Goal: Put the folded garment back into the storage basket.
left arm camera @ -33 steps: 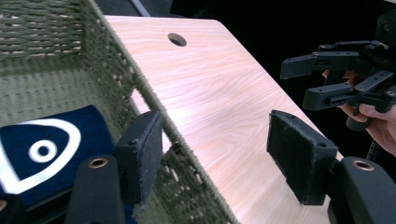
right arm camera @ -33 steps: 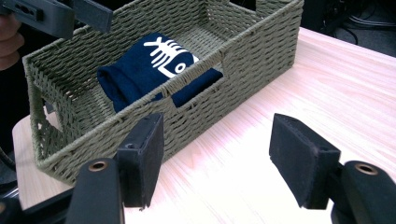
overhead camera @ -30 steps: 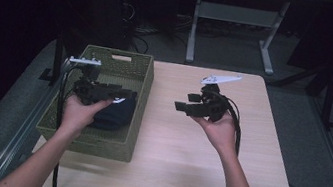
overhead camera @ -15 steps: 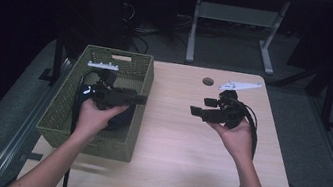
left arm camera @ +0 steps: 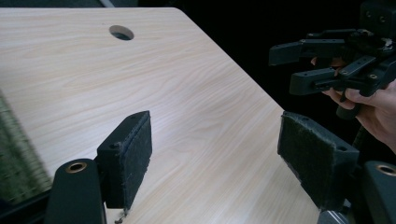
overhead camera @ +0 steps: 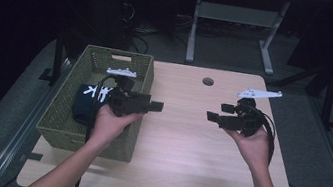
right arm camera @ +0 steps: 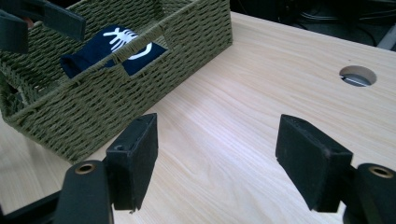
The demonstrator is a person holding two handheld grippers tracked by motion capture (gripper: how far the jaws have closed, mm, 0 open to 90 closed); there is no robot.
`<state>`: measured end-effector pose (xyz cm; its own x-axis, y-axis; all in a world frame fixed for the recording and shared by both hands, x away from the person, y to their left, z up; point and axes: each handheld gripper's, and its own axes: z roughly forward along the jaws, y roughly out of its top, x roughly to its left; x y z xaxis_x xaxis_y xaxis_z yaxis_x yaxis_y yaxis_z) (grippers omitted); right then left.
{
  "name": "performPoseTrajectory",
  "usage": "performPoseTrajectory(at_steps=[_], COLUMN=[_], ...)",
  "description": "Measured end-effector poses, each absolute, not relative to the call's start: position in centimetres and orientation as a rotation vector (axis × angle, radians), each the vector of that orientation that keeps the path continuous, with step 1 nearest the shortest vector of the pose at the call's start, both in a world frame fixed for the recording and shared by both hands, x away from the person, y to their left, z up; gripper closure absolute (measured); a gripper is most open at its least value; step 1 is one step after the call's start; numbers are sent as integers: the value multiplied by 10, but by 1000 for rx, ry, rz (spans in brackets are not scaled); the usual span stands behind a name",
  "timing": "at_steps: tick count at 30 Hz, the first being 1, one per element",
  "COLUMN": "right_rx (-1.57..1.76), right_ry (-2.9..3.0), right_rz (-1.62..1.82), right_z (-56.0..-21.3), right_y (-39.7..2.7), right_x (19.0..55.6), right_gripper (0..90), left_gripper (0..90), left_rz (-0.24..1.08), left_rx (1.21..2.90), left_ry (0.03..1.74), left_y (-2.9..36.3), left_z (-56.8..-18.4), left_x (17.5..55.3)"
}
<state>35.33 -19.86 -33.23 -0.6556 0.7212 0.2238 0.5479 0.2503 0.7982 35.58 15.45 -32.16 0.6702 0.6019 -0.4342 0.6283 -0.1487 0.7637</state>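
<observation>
A green woven basket [overhead camera: 62, 117] stands on the left of the light wood table [overhead camera: 180, 156]. A dark blue folded cloth [overhead camera: 86, 99] with a white print lies inside it; the right gripper view looks at the same cloth [right arm camera: 112, 46] over the basket's wall [right arm camera: 116, 98]. My left gripper [overhead camera: 156, 106] hovers over the basket's right rim, pointing right, open and empty [left arm camera: 215, 163]. My right gripper [overhead camera: 217, 111] is held above the table's right half, pointing left toward it, open and empty [right arm camera: 215, 163].
A round cable hole [overhead camera: 208, 81] sits near the table's far edge. Bare tabletop lies between the two grippers. Beyond the table the floor is dark, with a grey metal frame [overhead camera: 237, 18] and cables.
My left gripper has moved right, from over the basket's inside to its right rim. My right gripper has drifted right and slightly toward the person. The cloth stays in the basket.
</observation>
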Motion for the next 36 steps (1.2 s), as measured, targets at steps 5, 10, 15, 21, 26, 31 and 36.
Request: performPoseTrajectory(at_steps=[5, 10, 15, 21, 26, 31, 36], right_rx=[1210, 1222, 1245, 1285, 1318, 1351, 1368], right_ry=[2316, 2306, 2289, 2259, 2251, 2232, 2217], right_rz=[1350, 1334, 1319, 1303, 1279, 1269, 1259], right_z=[-333, -335, -340, -347, -355, -364, -372], right_y=[-209, -219, -232, -250, -264, -276, -284], right_x=[350, 346, 341, 333, 327, 320, 310], right_gripper=[289, 288, 283, 281, 280, 276, 276], left_gripper=[257, 258, 258, 258, 257, 257, 256], left_rz=[-36, -42, -47, -49, -52, -80, -94], left_rx=[1832, 1843, 1841, 1846, 1862, 1872, 1902], left_ry=[957, 945, 939, 922, 901, 870, 841], left_y=[141, 131, 122, 110, 99, 87, 75], left_z=[-322, -326, -331, -335, -340, -346, -356], left_x=[351, 346, 341, 333, 324, 315, 306])
